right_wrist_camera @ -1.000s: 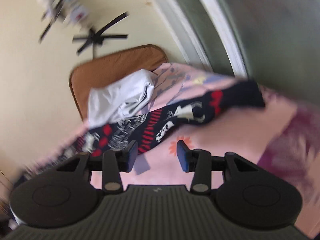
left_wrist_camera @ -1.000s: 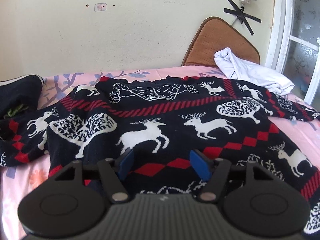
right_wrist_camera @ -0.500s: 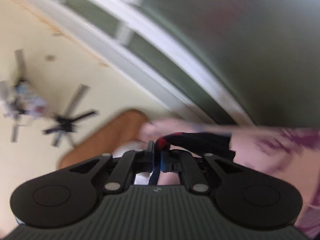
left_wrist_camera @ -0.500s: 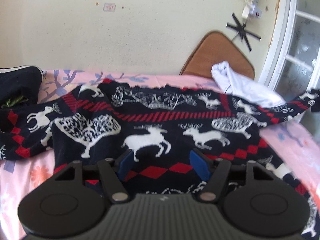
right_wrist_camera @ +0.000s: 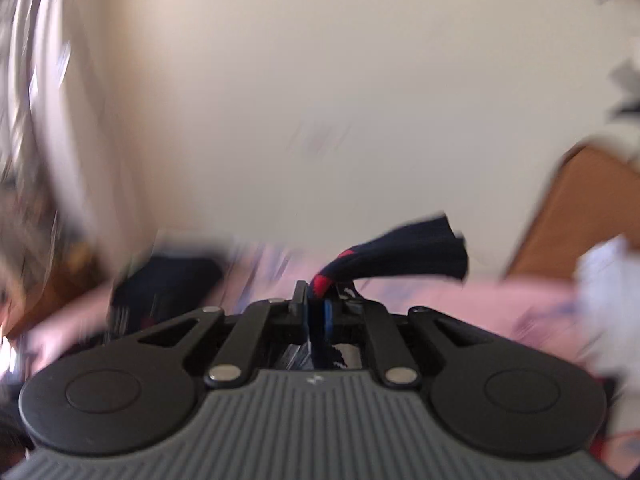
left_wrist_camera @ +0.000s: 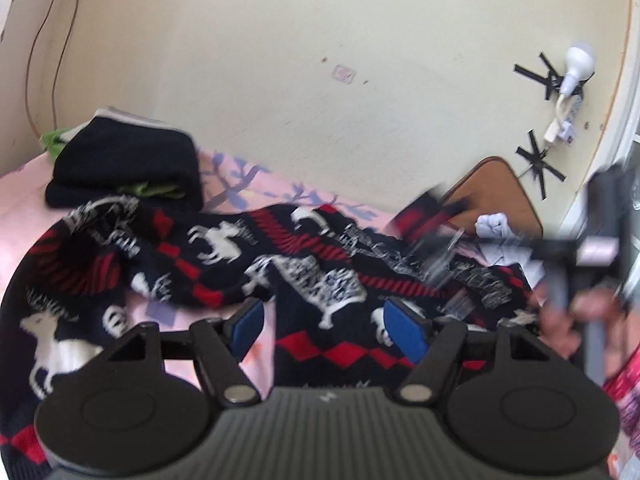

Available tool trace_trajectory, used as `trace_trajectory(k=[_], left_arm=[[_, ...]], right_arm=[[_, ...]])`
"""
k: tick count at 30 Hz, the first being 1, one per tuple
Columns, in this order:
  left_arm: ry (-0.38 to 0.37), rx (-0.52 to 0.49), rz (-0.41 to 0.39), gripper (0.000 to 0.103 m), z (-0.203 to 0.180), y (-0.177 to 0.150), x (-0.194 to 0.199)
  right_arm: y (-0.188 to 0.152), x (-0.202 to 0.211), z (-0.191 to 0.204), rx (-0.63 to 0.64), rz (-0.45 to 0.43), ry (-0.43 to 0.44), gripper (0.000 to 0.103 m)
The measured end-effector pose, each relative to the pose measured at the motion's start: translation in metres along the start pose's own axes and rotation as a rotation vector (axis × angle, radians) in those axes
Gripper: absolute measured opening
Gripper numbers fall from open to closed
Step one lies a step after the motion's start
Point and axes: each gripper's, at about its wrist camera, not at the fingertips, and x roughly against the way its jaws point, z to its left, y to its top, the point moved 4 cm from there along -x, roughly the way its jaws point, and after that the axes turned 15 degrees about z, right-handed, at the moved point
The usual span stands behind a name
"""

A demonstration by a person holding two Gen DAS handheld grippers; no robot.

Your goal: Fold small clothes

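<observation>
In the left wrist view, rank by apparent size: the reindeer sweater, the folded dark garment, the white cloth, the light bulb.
1. reindeer sweater
2. folded dark garment
3. and 4. white cloth and light bulb: look alike; the cloth is partly hidden behind motion blur, so unranked.

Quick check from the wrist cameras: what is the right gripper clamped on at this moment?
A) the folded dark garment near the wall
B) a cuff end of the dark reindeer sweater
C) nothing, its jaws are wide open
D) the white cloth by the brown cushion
B: in the right wrist view the right gripper has its pads pressed on a dark navy and red strip of the sweater, whose end sticks out past the jaws.
</observation>
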Motion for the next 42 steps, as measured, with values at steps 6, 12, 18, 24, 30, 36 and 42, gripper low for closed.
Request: trace_trajectory(k=[6,12,18,24,30,36,42], left_arm=[[-0.013,0.010,0.013,0.068,0.016,-0.001,-0.002],[-0.063,-0.089,-0.003,0.068,-0.027,0.041,-0.036],[0.075,-0.252,0.102,0.070,-0.086,0.076,-0.122],[0.165,-0.149,0.105,0.006,-0.059,0.088,-0.135],[0.141,-0.013,-0.029,0.006,-0.017,0.096,-0.077],[0.074,-0.119,-0.033,0.006,-0.053,0.091,-0.071],[-0.108,-0.353,0.064,0.016,-0.168,0.085,-0.100]], right_arm=[[-0.057,0.041,-0.002,0.019,0.002,0.091,0.049],[-0.100,0.116,-0.102,-0.251,-0.141,-0.199,0.049],[-0.135,0.115,-0.160,-0.479,-0.146,-0.212,0.046],[-0.118,0.097,-0.144,-0.438,-0.138,-0.162,0.023],[-0.095,0.087,-0.120,-0.355,-0.172,-0.040,0.041],[-0.093,0.050,-0.108,-0.277,-0.038,-0.087,0.046],[-0.111,0.105,-0.135,-0.452,-0.205,-0.068,0.046]])
